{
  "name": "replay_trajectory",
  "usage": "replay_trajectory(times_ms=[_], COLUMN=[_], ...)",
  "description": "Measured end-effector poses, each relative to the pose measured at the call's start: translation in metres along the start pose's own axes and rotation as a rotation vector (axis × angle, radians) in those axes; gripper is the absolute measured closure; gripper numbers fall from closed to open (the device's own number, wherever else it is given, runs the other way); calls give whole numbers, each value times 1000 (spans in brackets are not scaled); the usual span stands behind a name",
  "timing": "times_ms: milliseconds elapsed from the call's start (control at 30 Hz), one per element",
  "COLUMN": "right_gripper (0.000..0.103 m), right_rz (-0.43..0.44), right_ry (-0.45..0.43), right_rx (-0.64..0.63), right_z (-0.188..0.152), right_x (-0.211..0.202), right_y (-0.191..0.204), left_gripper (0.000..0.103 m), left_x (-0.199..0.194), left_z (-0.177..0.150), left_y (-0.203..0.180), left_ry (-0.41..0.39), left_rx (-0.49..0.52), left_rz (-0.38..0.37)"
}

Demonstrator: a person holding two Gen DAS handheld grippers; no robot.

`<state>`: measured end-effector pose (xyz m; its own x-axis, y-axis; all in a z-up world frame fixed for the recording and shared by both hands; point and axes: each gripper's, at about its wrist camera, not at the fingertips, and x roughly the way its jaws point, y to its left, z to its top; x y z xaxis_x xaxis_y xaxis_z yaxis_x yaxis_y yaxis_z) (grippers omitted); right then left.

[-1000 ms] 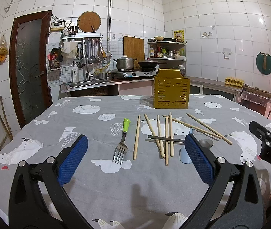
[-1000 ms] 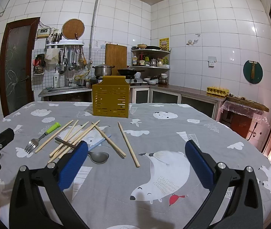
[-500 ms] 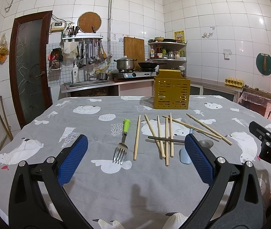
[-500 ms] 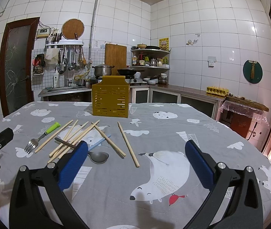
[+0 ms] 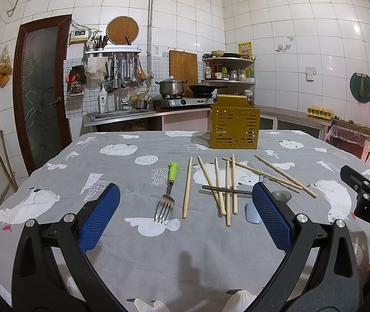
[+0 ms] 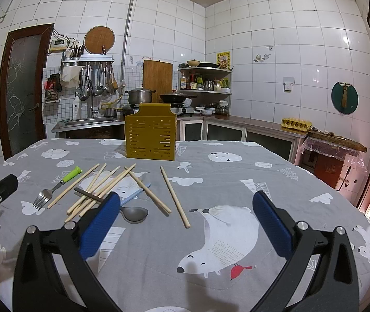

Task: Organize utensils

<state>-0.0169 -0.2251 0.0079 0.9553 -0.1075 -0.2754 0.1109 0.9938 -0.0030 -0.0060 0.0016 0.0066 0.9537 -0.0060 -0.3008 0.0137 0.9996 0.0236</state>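
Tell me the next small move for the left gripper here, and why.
Probably ease the open left gripper forward and down over the green-handled metal fork. It lies alone on the grey bear-print tablecloth, directly ahead, clear of the crossed wooden chopsticks, and nothing is held yet.

The left black two-finger gripper with blue ribbed pads (image 5: 185,214) hovers with fingers (image 5: 99,217) spread wide, nothing between them. The right matching black-and-blue gripper (image 6: 185,215) sits at its 3 o'clock, fingers (image 6: 272,221) equally wide, likewise unloaded.
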Motion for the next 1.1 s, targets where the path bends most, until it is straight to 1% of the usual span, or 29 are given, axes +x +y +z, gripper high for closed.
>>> replay_trajectory(times_ms=[600, 1033, 1100], right_gripper=[4, 4, 4], right_rz=[1, 6, 3], right_ry=[2, 7, 22], right_rx=[0, -4, -2], right_z=[0, -2, -2], right_x=[0, 3, 5], right_y=[-1, 4, 5], left_gripper=[5, 5, 5], left_x=[-1, 4, 6], left_z=[2, 1, 1], left_y=[1, 1, 2], left_ry=[-6, 10, 23], left_rx=[3, 6, 8], left_rz=[4, 12, 7])
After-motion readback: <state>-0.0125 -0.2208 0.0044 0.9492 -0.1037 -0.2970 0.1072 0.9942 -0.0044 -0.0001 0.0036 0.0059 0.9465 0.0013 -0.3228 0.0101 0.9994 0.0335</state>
